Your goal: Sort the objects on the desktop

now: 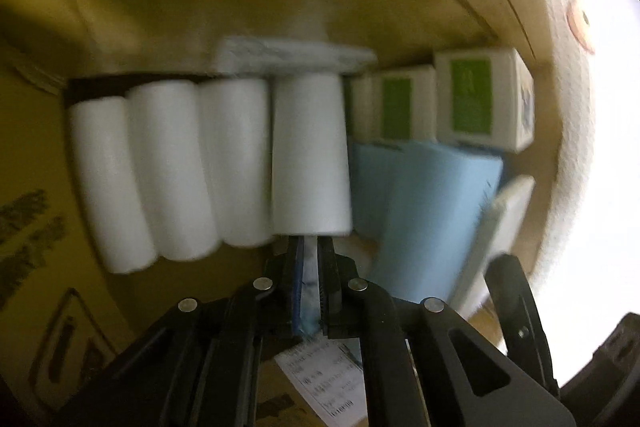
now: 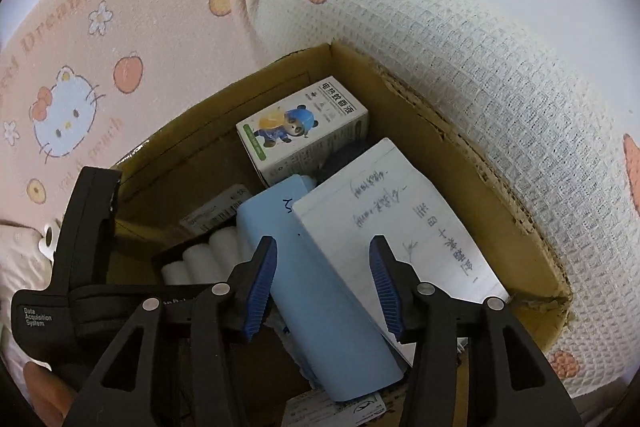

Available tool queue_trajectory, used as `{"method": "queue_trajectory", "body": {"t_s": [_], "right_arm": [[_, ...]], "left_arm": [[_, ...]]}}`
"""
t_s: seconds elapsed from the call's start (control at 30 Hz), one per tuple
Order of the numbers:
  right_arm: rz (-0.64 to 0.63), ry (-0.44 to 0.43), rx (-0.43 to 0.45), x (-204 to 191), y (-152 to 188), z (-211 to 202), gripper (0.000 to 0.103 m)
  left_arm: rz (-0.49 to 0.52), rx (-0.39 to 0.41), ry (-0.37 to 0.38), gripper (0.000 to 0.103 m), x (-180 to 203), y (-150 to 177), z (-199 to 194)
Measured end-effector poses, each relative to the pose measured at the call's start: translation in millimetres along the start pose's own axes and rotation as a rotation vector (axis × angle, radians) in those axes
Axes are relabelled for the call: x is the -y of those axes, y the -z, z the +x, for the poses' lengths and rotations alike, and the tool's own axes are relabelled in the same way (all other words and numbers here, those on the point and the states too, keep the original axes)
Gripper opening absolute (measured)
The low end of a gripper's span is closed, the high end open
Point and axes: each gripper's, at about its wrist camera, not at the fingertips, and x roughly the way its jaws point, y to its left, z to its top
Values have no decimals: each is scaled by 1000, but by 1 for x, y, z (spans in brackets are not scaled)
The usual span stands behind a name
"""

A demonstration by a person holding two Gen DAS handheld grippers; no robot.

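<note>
Both grippers are over an open cardboard box [image 2: 472, 163]. My left gripper [image 1: 309, 247] is inside the box, shut on a thin whitish packet [image 1: 310, 275], right behind a row of white rolls [image 1: 180, 167]. Blue notebooks [image 1: 420, 211] lie to the right of the rolls, with white-and-green boxes [image 1: 472, 95] behind them. My right gripper [image 2: 323, 287] is open and empty, hovering over the blue notebook [image 2: 320, 291] and a white handwritten notepad [image 2: 400, 227]. A panda-print box [image 2: 304, 131] stands at the box's far end. The white rolls [image 2: 208, 255] show at the left.
The box sits on pink Hello Kitty bedding [image 2: 80, 67] with a white waffle blanket [image 2: 500, 87] folded along its right side. The left gripper's black body [image 2: 80, 247] fills the lower left of the right wrist view. A printed label [image 1: 324, 383] lies on the box floor.
</note>
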Motion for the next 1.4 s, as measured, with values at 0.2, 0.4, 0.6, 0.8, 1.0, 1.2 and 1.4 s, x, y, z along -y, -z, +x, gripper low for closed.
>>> {"method": "queue_trajectory", "body": {"t_s": [0.2,0.4,0.6,0.8,1.0,1.2,1.4], "right_arm": [[-6,4,0,1,-1,-1,52],[-2,1,-1,2,1,0,60],[-12,-7,-8,-1,8,-3,61],[-23,-19,-11,-1,18,-11,61],[-11,17,2,5,17,-13,61],[-5,20,-15,7,20,-8,61],[-15,23,-15,5,21,-11,61]], "left_arm": [[22,-57,67,6,1,1,1],[44,13,66,20,1,5,-22],[30,22,40,20,-3,4,-24],[43,45,-39,20,-2,11,-18],[-7,56,-45,18,7,6,0],[-15,79,-32,18,-5,-11,-9],[24,32,-10,18,-5,-18,5]]}}
